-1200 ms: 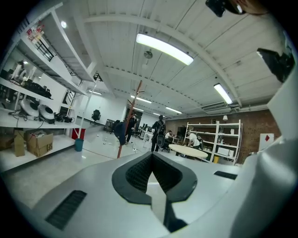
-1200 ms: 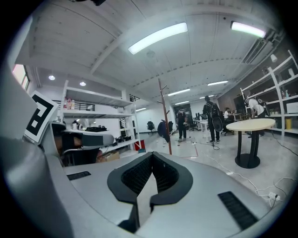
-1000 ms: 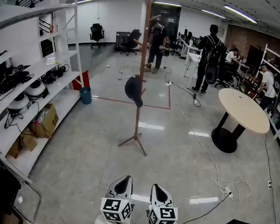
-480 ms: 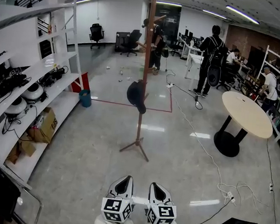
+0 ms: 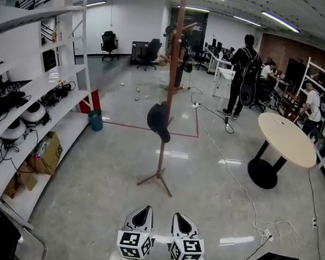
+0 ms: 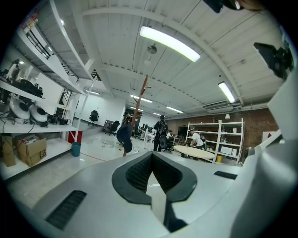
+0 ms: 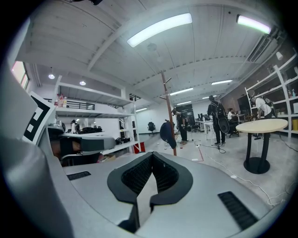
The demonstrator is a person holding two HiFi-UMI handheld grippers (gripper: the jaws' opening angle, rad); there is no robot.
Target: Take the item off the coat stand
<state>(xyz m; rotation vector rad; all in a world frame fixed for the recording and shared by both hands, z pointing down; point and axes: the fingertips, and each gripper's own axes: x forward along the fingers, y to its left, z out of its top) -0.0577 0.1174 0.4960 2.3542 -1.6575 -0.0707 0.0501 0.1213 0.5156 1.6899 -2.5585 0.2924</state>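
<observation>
A tall wooden coat stand (image 5: 172, 71) rises from the floor ahead of me, several steps away. A dark cap (image 5: 158, 120) hangs on one of its lower pegs, about halfway up the pole. Both grippers are held low and side by side at the bottom of the head view, well short of the stand. The left gripper (image 5: 142, 211) is shut and holds nothing, and so is the right gripper (image 5: 178, 216). The left gripper view shows the cap (image 6: 125, 135) far off beyond the closed jaws. In the right gripper view the cap (image 7: 167, 131) hangs against the pole (image 7: 166, 100).
White shelving (image 5: 71, 70) with gear and cardboard boxes (image 5: 49, 146) lines the left side. A blue bin (image 5: 95, 119) stands near it. A round table (image 5: 286, 138) is at the right, with cables (image 5: 242, 187) trailing over the floor. Several people (image 5: 241, 71) stand at the back.
The coat stand and cap have drifted lower and a little larger in the head view, so I have come nearer. Both grippers stay low and shut.
</observation>
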